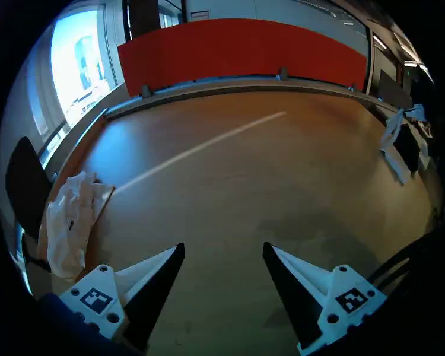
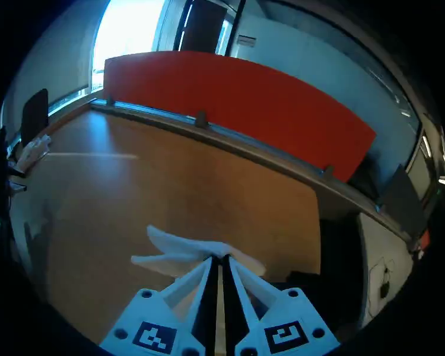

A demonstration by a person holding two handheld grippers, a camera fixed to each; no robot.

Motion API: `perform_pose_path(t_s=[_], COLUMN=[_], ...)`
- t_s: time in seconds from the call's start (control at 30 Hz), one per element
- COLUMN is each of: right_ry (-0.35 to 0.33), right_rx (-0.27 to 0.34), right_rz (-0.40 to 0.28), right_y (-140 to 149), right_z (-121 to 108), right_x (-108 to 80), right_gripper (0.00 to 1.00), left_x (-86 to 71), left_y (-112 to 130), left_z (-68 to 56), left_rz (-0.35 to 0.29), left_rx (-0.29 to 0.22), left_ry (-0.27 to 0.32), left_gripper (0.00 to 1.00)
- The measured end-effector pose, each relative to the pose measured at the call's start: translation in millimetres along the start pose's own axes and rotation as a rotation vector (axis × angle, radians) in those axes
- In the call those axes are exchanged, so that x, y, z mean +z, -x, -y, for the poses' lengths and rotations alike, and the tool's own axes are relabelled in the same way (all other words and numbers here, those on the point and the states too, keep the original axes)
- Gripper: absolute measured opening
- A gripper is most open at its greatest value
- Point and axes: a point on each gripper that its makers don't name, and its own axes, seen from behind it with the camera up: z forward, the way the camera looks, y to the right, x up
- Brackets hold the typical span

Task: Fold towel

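The right gripper (image 2: 221,258) is clenched on a white towel (image 2: 175,246), both fingers pinching one end of it above the near part of a wooden table (image 2: 163,178). From the pinch the cloth fans out in loose folds, and its long axis seems to run roughly along the table's near edge. The left gripper (image 1: 223,245) is spread wide and grasps nothing, hovering over bare wood at the table's middle. A crumpled white cloth (image 1: 71,219) lies at the table's left edge. The left gripper likely has to reach the towel's free end, so the right one is far nearer.
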Motion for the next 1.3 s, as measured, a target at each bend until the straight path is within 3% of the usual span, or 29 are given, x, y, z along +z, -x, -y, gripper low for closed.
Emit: perform_pose_path(t_s=[0.4, 0.93, 1.0, 1.13, 1.17, 1.3], right_ry=[0.044, 0.111, 0.131, 0.151, 0.154, 0.168], right_rx=[0.068, 0.140, 0.150, 0.151, 0.148, 0.135], right_rz=[0.102, 0.196, 0.220, 0.246, 0.250, 0.256], right_y=[65.2, 122.5, 132.1, 144.3, 146.2, 149.2], right_z=[-12.5, -22.9, -26.5, -28.5, -28.5, -28.8], right_x=[-15.7, -16.8, -17.3, -19.5, -20.2, -21.2], right_gripper=[0.04, 0.07, 0.18, 0.52, 0.57, 0.61], left_x=[0.0, -0.6, -0.4, 0.3, 0.4, 1.0], left_y=[-0.1, 0.4, 0.6, 0.7, 0.6, 0.4], left_z=[-2.5, 1.5, 1.9, 1.9, 1.8, 1.6], left_rz=[0.002, 0.007, 0.007, 0.008, 0.007, 0.007], left_rx=[0.010, 0.021, 0.023, 0.027, 0.028, 0.030], left_ry=[0.009, 0.007, 0.006, 0.007, 0.008, 0.008], left_gripper=[0.98, 0.98, 0.98, 0.98, 0.98, 0.98])
